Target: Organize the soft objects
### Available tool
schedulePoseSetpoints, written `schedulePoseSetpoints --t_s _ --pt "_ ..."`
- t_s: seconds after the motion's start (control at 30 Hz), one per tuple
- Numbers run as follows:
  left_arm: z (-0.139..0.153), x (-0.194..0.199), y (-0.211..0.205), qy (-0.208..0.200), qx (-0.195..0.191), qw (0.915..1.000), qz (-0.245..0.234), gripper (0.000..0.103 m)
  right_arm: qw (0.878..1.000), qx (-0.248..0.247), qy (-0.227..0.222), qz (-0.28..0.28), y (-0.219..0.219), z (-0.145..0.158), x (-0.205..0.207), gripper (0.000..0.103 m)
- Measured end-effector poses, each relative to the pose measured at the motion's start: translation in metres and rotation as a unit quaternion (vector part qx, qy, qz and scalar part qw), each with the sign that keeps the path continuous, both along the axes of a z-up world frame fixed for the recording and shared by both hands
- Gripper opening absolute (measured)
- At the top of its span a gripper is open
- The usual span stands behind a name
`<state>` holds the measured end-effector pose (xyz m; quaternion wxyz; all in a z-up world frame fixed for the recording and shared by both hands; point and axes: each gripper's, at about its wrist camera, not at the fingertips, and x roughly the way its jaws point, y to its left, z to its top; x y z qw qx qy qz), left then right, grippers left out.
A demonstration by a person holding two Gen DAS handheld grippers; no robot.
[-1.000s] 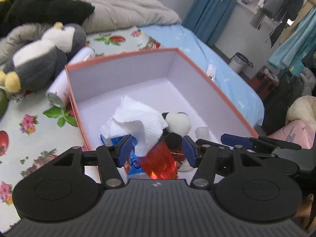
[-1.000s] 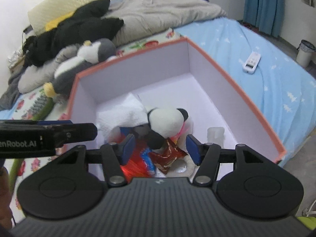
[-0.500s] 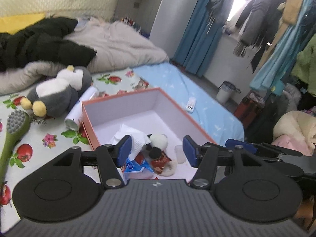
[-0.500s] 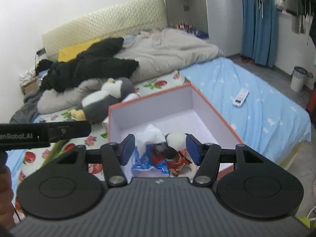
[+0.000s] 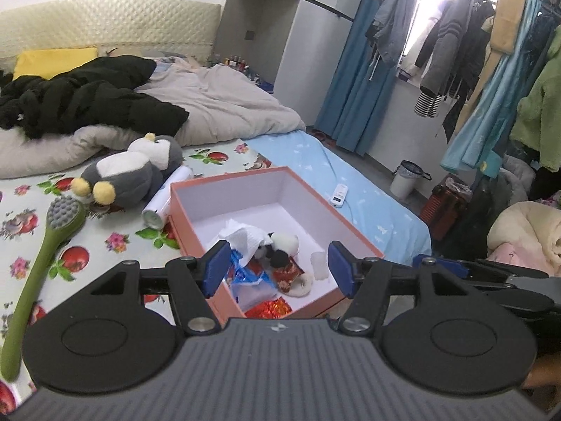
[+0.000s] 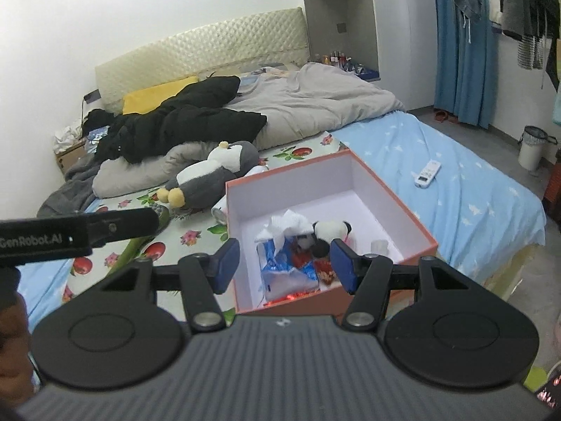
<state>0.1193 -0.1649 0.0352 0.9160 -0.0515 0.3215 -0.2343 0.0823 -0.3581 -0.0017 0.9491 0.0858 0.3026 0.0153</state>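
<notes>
An orange box (image 5: 317, 198) with a white inside sits on the bed; it also shows in the right wrist view (image 6: 396, 189). In it lie a white tissue (image 5: 242, 238), a small panda plush (image 5: 285, 244), blue and red wrappers (image 5: 252, 280) and a small white cup (image 5: 319, 261). A grey penguin plush (image 5: 133, 172) lies on the bed left of the box, also in the right wrist view (image 6: 210, 172). My left gripper (image 5: 277, 268) is open and empty, held high above the box's near end. My right gripper (image 6: 284, 263) is open and empty too.
A green long-handled brush (image 5: 45, 245) and a white can (image 5: 164, 198) lie left of the box. A black jacket (image 5: 87, 101) and grey duvet (image 5: 224, 105) cover the far bed. A remote (image 6: 426, 173) lies on the blue sheet. A bin (image 5: 406, 179) stands on the floor.
Both grippers have pulled up and back from inside the box, so the box looks smaller and the whole room shows. Both stay open and empty.
</notes>
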Motion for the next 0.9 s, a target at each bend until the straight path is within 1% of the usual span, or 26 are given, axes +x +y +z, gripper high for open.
schedulePoseSetpoints --t_s 0.17,0.23,0.43,0.67,0.9 --pt "-0.007 -0.022 0.01 0.002 0.002 0.9999 0.013 0.067 1.0 -0.007 -0.006 0.002 0.005 -0.006 -0.018 0.06" --pt "-0.01 -0.03 0.013 -0.001 0.008 0.9998 0.016 0.067 1.0 -0.006 -0.005 0.003 0.006 -0.009 -0.026 0.06" --pt "-0.019 -0.05 0.019 0.006 0.016 0.9993 0.033 0.067 1.0 0.003 0.004 0.005 0.009 -0.015 -0.032 0.06" --pt "-0.031 -0.053 0.026 0.021 0.023 0.9984 0.046 0.068 1.0 -0.003 0.007 0.012 0.016 -0.019 -0.03 0.06" --pt "-0.031 -0.047 0.027 0.019 0.025 0.9981 0.052 0.069 1.0 -0.004 0.008 0.012 0.016 -0.021 -0.032 0.06"
